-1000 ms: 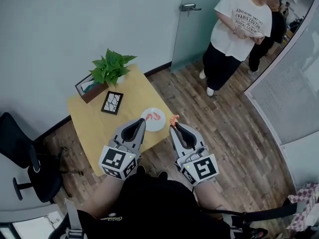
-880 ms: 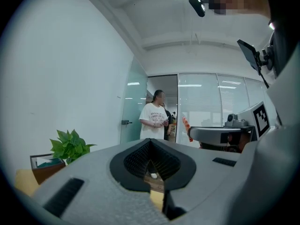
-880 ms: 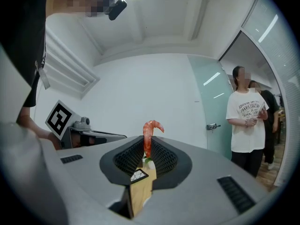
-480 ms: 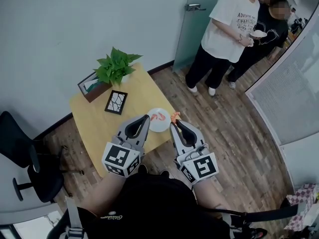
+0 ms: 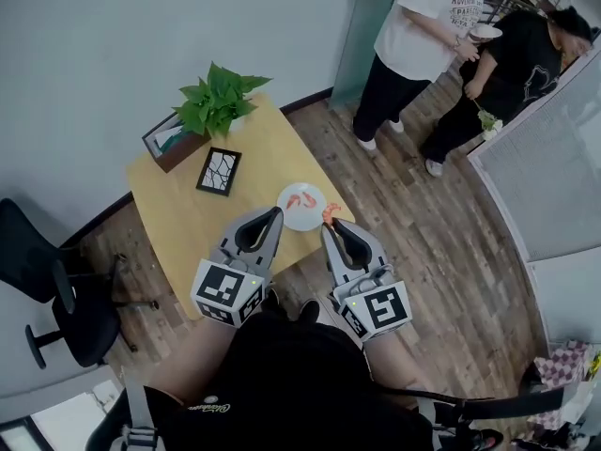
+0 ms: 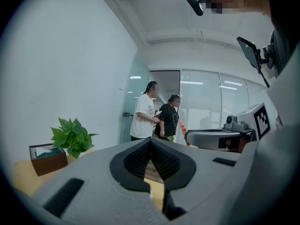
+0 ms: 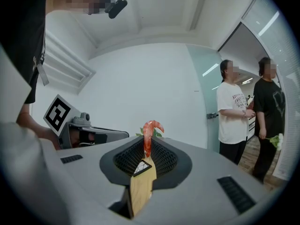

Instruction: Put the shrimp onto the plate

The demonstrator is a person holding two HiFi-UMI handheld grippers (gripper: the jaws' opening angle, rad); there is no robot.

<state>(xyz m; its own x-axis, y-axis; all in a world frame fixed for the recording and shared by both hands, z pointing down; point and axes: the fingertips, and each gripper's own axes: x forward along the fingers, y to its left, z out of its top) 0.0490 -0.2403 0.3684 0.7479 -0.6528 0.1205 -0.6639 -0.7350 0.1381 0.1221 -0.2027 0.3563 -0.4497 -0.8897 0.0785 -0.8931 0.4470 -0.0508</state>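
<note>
Right gripper (image 7: 147,143): my jaws are pinched on the lower end of the shrimp (image 7: 148,136).
Shrimp: slim and orange-red, it stands upright out of the jaws, with its top curled over into a small hook.
Where it is: held up in the air; in the head view it shows just beside the right rim of the plate (image 5: 301,221).
Plate: white and round, near the corner of the wooden worktop (image 5: 178,219), with other shrimp (image 5: 298,199) lying on it.
Left gripper (image 6: 150,142): my jaws are pressed together with nothing between them.
</note>
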